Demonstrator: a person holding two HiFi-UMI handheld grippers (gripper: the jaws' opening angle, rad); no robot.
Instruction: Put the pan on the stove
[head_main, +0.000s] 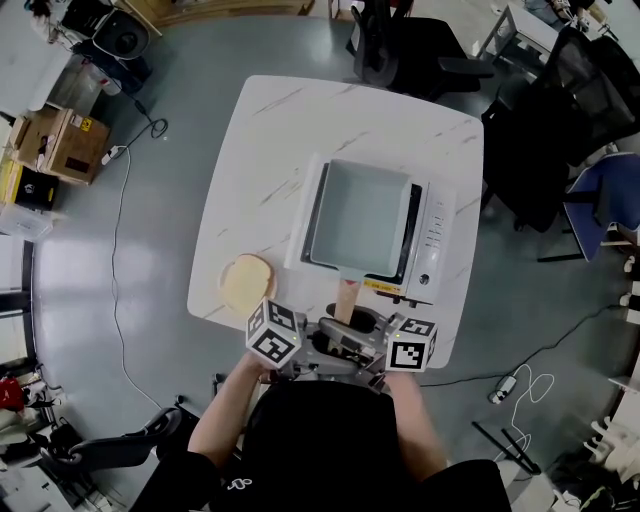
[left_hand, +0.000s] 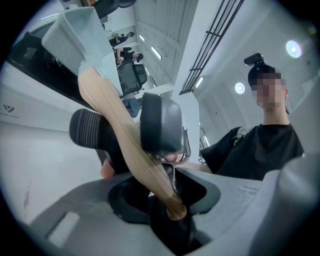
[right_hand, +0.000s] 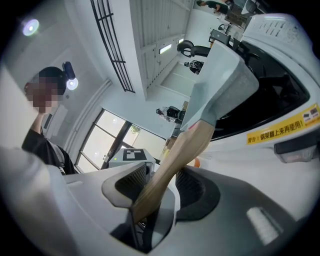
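A square grey-blue pan (head_main: 360, 215) sits on the white stove (head_main: 432, 235) in the middle of the table. Its wooden handle (head_main: 346, 298) points toward me. Both grippers meet at the handle's end: my left gripper (head_main: 328, 338) from the left, my right gripper (head_main: 368, 335) from the right. In the left gripper view the handle (left_hand: 100, 97) runs down from the pan (left_hand: 75, 30) between that gripper's (left_hand: 127, 130) jaws. In the right gripper view the handle (right_hand: 185, 150) lies between the ribbed pads (right_hand: 131, 186) of that gripper (right_hand: 161, 186), below the pan (right_hand: 225, 85) and the stove (right_hand: 280, 125).
A round, pale flat piece like bread (head_main: 248, 281) lies on the white marble table (head_main: 230, 180) left of the stove. Black office chairs (head_main: 400, 45) stand beyond the table and at the right. Cardboard boxes (head_main: 60, 140) and cables lie on the floor to the left.
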